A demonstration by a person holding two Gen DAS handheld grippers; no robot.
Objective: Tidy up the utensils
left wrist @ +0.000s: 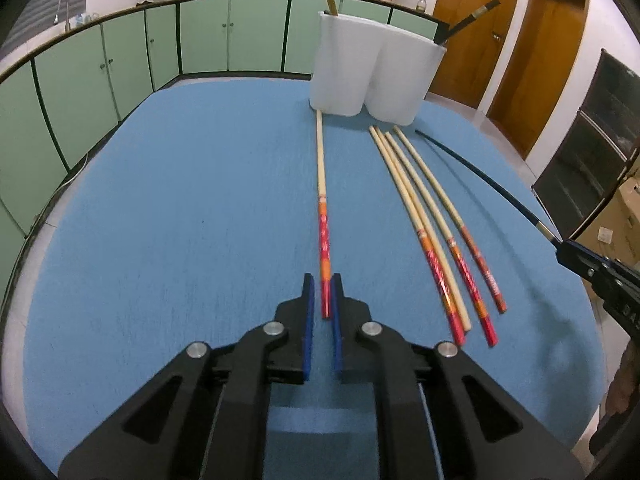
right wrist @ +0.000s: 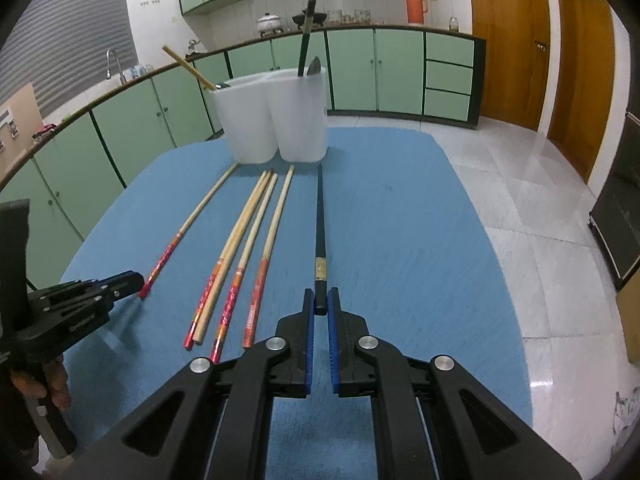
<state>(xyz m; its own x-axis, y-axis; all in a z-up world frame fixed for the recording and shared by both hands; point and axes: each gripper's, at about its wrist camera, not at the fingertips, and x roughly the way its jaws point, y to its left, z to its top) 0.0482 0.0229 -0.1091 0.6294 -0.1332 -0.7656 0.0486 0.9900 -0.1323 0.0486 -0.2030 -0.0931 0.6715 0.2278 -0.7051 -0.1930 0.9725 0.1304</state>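
Note:
A white two-compartment holder (left wrist: pixel 372 68) (right wrist: pixel 276 116) stands at the far end of the blue table; it holds a wooden chopstick on the left side and dark utensils on the right. My left gripper (left wrist: pixel 323 292) is closed around the red end of a wooden chopstick (left wrist: pixel 321 184) that lies on the table and points at the holder. My right gripper (right wrist: pixel 320 300) is closed around the end of a black chopstick (right wrist: pixel 319 224), also lying flat. Several red-ended wooden chopsticks (left wrist: pixel 436 232) (right wrist: pixel 244 252) lie between them.
The blue table (left wrist: pixel 192 208) (right wrist: pixel 400 240) ends at rounded edges; tiled floor (right wrist: pixel 520 200) lies to the right. Green cabinets (left wrist: pixel 120 72) run along the back and left. Brown doors (left wrist: pixel 532 64) stand at the right.

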